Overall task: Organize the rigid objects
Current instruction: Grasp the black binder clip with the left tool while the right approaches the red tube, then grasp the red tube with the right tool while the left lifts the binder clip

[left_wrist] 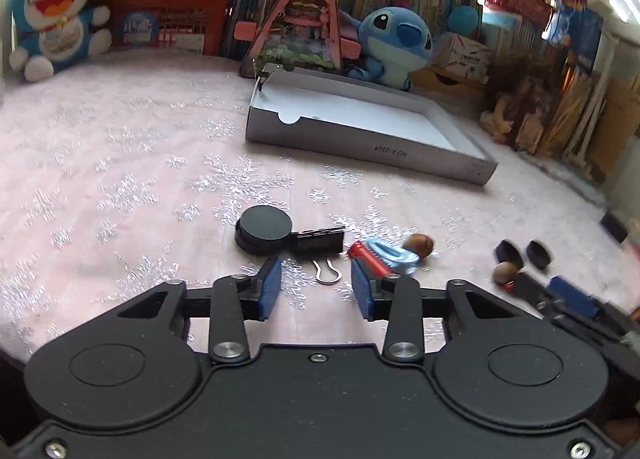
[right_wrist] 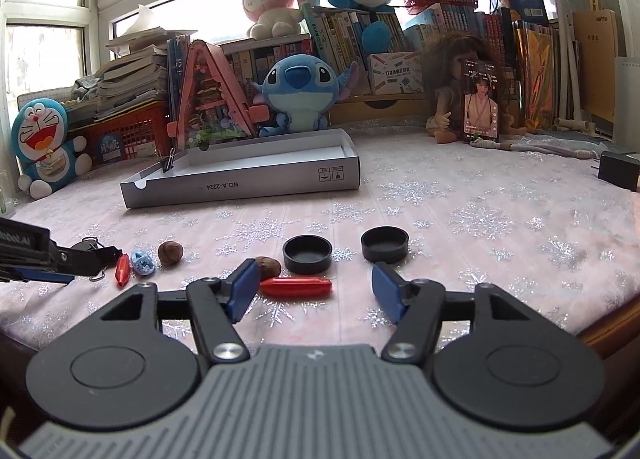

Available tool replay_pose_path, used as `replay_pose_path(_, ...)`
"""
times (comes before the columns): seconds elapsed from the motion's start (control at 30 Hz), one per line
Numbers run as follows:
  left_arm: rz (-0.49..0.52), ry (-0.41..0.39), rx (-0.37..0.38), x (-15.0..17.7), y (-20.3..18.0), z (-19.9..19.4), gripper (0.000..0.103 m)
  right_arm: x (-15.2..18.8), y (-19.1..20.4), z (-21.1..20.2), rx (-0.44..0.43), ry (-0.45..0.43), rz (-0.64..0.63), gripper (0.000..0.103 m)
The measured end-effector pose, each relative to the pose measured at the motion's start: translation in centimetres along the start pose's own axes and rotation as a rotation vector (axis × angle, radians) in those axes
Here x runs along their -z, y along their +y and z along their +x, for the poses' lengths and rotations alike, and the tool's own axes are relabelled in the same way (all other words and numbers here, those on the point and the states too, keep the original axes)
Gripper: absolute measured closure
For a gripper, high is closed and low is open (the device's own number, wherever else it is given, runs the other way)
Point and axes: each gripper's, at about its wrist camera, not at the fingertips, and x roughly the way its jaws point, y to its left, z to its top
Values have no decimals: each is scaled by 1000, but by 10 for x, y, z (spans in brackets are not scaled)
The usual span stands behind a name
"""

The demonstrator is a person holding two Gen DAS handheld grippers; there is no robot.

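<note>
Two hand-held tongs over a worktop covered with a pink snowflake cloth [right_wrist: 460,195]. The left tongs [left_wrist: 316,286] tilt downward toward the near edge of the worktop, blue pads parted to a narrow gap and gripping nothing; the wire handle of a black binder clip [left_wrist: 320,245] lies on the cloth in that gap, apart from both pads. Touching the clip on its left is a closed black round case [left_wrist: 264,229]; to its right lie a red cylinder [left_wrist: 368,258], a pale blue piece [left_wrist: 394,255] and a brown nut [left_wrist: 418,245] in a row. The right tongs [right_wrist: 314,287] point at a shallower downward angle near the same edge, jaws about half open and empty; a second red cylinder [right_wrist: 296,286] lies crosswise on the cloth between the pads, its left end beside the left pad, its right end clear of the right pad. A second nut [right_wrist: 268,263] sits just behind the left pad, and two open black round caps [right_wrist: 307,254] [right_wrist: 385,245] stand side by side beyond. A shallow grey cardboard tray [right_wrist: 248,189], a further clip on its rim, rests toward the far edge, before plush toys [right_wrist: 298,93] and books.
</note>
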Motion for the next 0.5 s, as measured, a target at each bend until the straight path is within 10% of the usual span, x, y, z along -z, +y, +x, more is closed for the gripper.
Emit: replay_pose_path(0.5,-45,-72,-93,-8,-22,28,73,4,7,0,8,-8,-6,50)
